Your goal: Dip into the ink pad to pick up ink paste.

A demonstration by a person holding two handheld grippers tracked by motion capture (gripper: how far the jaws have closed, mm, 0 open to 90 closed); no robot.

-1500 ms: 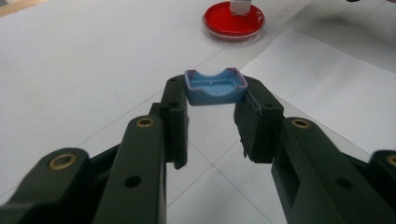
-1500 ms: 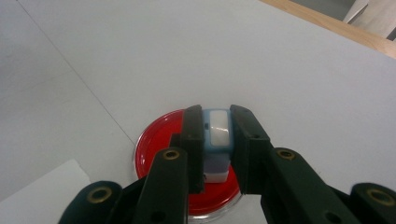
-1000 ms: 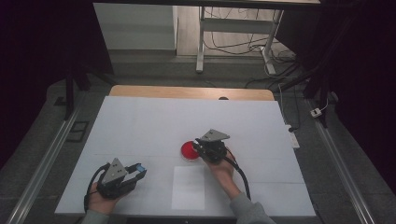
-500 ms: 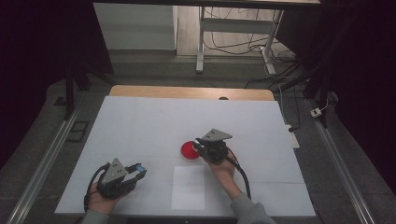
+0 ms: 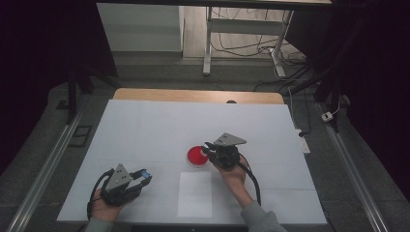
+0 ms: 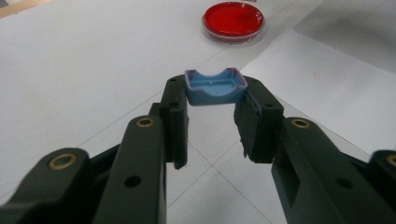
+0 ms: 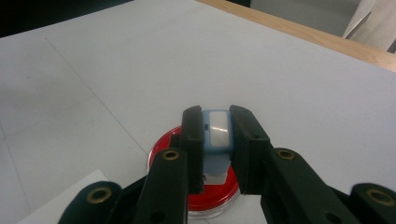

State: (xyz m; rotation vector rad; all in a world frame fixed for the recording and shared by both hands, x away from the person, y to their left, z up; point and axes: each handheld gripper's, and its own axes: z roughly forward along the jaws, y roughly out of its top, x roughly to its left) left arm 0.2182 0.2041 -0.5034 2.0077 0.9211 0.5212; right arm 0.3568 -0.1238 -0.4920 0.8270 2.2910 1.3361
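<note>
The right tool is clenched on a small blue-and-white piece and hangs just above the red dish near the middle of the white surface. The left tool, resting near the front edge, is clenched on a blue cap. The step in hand looks like working the piece over the dish; next, I judge, it must be lowered gently onto the red layer without tipping the dish.

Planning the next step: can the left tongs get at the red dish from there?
Probably not freely: the left tongs already clamp a blue piece, and the right tongs hover over the red dish.
</note>
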